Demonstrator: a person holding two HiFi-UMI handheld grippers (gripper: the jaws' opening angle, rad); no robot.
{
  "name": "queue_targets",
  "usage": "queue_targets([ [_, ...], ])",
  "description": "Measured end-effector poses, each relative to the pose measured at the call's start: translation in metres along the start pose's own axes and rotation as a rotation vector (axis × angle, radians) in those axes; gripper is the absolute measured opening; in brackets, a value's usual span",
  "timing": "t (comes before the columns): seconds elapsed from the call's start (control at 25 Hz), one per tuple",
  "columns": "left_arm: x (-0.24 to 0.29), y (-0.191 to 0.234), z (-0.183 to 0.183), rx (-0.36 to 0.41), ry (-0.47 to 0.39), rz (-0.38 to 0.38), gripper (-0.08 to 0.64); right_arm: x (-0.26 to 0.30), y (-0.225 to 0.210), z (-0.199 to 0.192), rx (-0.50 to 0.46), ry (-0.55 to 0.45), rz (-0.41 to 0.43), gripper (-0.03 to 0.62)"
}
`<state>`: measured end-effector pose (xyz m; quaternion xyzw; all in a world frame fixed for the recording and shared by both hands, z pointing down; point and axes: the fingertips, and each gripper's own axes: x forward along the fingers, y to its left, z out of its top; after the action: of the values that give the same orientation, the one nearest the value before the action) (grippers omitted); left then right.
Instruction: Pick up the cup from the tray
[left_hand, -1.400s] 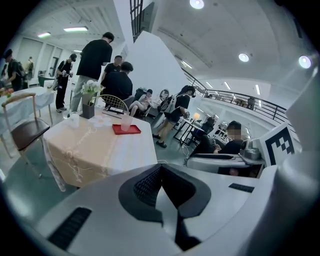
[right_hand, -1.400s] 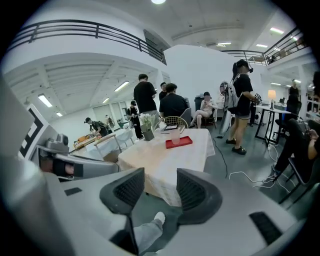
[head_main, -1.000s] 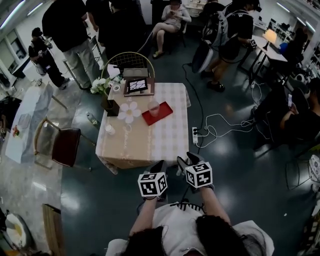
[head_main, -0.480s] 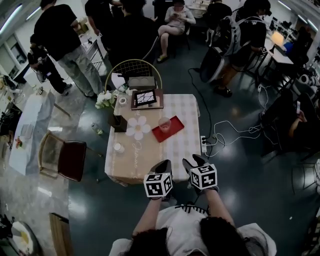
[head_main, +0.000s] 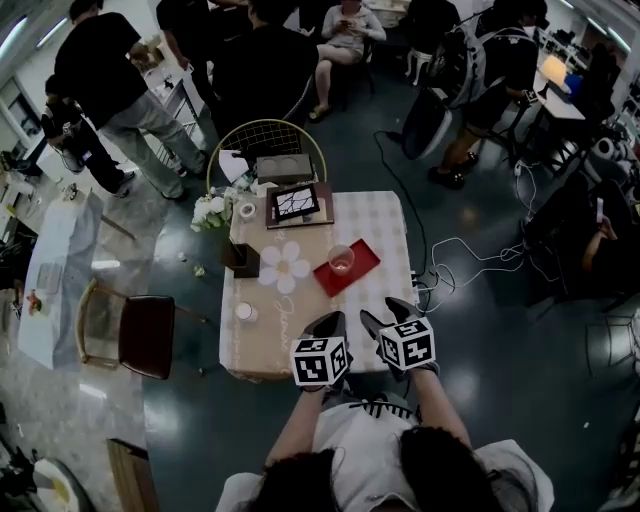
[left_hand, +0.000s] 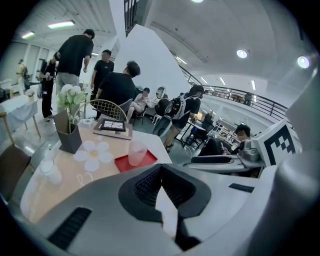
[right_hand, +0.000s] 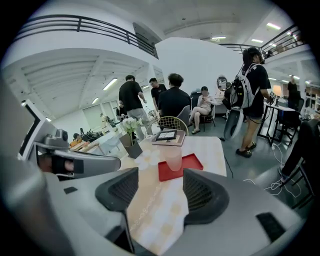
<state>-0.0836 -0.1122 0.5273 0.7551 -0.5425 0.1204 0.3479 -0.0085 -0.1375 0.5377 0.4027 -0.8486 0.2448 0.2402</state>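
Cup (head_main: 341, 259) upright on the red tray (head_main: 366, 257), toward the desk's (head_main: 388, 214) right edge. Left gripper (head_main: 331, 323) — fingers clenched, empty; right gripper (head_main: 386, 313) — fingers released, just opened wider, nothing between. Both grippers at the near edge.

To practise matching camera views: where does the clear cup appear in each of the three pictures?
Head view: cup, at the picture's centre.
Left gripper view: cup, left of centre, slightly below the middle.
Right gripper view: cup, just right of centre, below the middle.
Shared landmark: the red tray beneath it.

frosted plastic cup (head_main: 341, 259), glossy tray (head_main: 366, 257)
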Motion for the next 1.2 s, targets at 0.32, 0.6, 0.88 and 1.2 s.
queue_targets([
  [0.32, 0.008, 0.031, 0.031, -0.004, -0.02, 0.011, 0.003, 0.029, -0.004, 0.024, -0.006, 0.019, -0.027, 0.284],
  [0.6, 0.006, 0.038, 0.032, -0.008, 0.007, 0.02, 0.003, 0.041, -0.006, 0.032, -0.026, 0.049, -0.032, 0.327],
  [0.88, 0.031, 0.059, 0.037, -0.035, 0.034, 0.044, 0.003, 0.076, -0.012, 0.037, -0.081, 0.103, -0.016, 0.362],
  [1.2, 0.06, 0.082, 0.054, -0.077, 0.056, 0.079, 0.003, 0.122, -0.02, 0.053, -0.158, 0.152, 0.016, 0.4],
])
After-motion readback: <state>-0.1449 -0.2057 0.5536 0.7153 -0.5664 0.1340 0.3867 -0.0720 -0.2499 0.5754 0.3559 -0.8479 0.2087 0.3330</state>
